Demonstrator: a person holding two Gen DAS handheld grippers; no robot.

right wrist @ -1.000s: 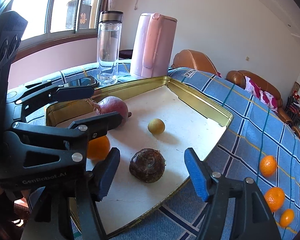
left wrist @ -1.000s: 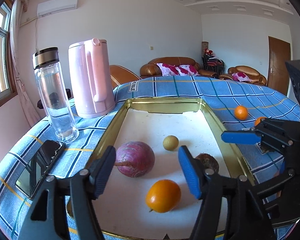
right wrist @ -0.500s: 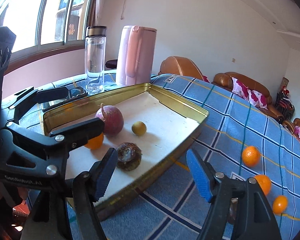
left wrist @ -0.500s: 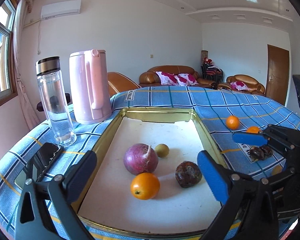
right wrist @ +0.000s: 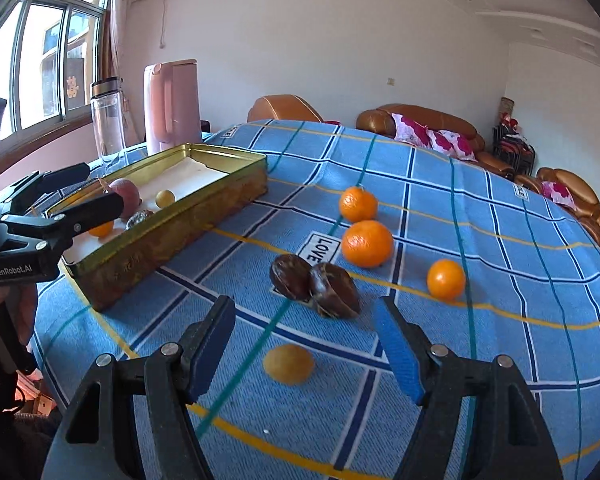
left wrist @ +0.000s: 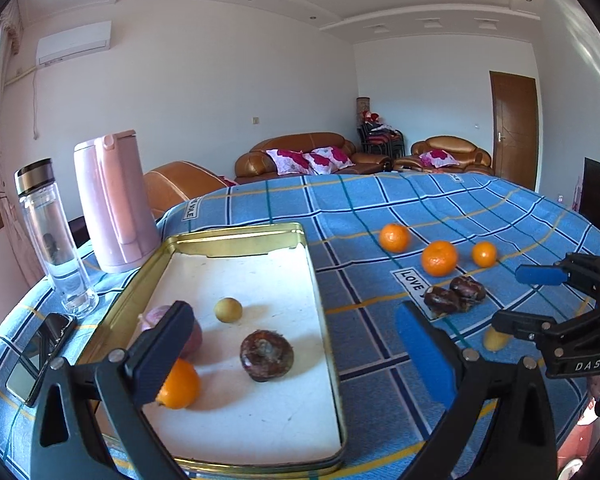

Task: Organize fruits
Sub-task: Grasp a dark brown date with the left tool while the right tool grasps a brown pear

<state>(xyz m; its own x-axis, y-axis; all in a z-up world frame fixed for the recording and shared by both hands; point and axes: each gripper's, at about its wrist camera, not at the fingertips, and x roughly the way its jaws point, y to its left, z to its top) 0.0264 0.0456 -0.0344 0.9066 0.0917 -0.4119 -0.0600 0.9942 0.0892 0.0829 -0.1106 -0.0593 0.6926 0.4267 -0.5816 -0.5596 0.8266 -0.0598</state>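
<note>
Lying loose on the blue checked tablecloth (right wrist: 500, 216): three oranges (right wrist: 367, 243), two dark brown fruits (right wrist: 314, 284) touching each other just beside the cloth's "LOVE" label, and one small yellow fruit (right wrist: 289, 363) nearest the camera. Resting inside the gold tin tray (left wrist: 320, 300), on its white lining: a purple-red round fruit (left wrist: 194, 340) half hidden behind a gripper finger, an orange (left wrist: 179, 386) just in front of it, a small yellow-green fruit (left wrist: 228, 309) and a dark brown fruit (left wrist: 266, 355), each apart from the others.

Hovering over the near end of the tray, left gripper (left wrist: 296, 356), jaws spread wide, nothing between the pads. Hanging above the cloth, right gripper (right wrist: 304, 348), jaws apart and empty, the small yellow fruit lying on the cloth below the gap, untouched.

Standing beyond the tray's far left corner: a pink kettle (left wrist: 114, 204) and a clear water bottle (left wrist: 54, 236) with a metal cap. Lying flat near the bottle, a dark phone (left wrist: 40, 356). Farther back, brown leather sofas (left wrist: 300, 152) with floral cushions, and a wooden door (left wrist: 514, 128).
</note>
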